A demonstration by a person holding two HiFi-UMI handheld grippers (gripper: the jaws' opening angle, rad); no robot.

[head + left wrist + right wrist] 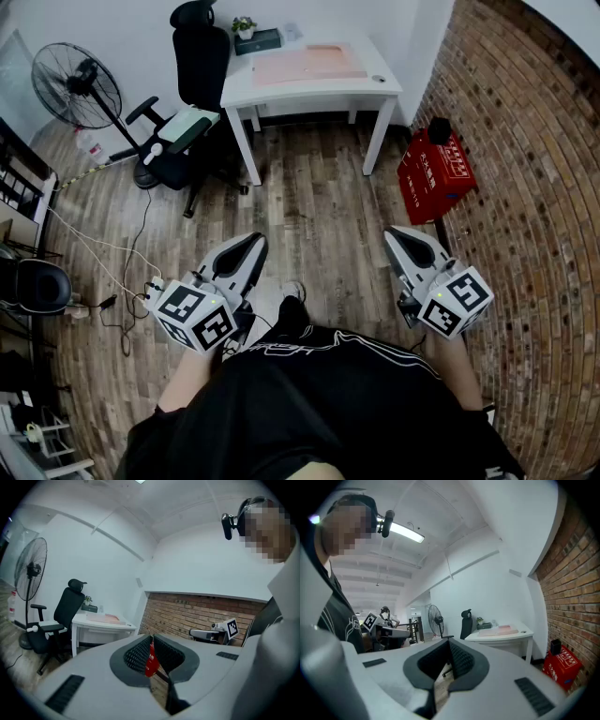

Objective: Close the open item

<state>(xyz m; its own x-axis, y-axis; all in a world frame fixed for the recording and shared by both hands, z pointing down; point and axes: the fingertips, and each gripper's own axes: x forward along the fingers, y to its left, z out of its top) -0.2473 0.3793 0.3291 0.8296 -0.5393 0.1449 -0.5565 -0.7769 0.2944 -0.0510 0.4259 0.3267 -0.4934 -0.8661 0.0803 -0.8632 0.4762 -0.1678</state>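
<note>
Both grippers hang at waist height over the wooden floor, several steps short of a white desk (309, 92). A flat pink item (307, 62) lies on that desk; I cannot tell from here whether it is open. My left gripper (248, 246) is shut with nothing between its jaws, and so is my right gripper (401, 236). In the left gripper view the closed left gripper (152, 641) points toward the brick wall, with the desk (101, 624) at left. In the right gripper view the closed right gripper (449, 644) faces the desk (501, 634).
A black office chair (192, 66) stands left of the desk, and a standing fan (77, 86) further left. A red box (436, 173) sits on the floor against the brick wall (534, 187) on the right. Cables trail over the floor at left.
</note>
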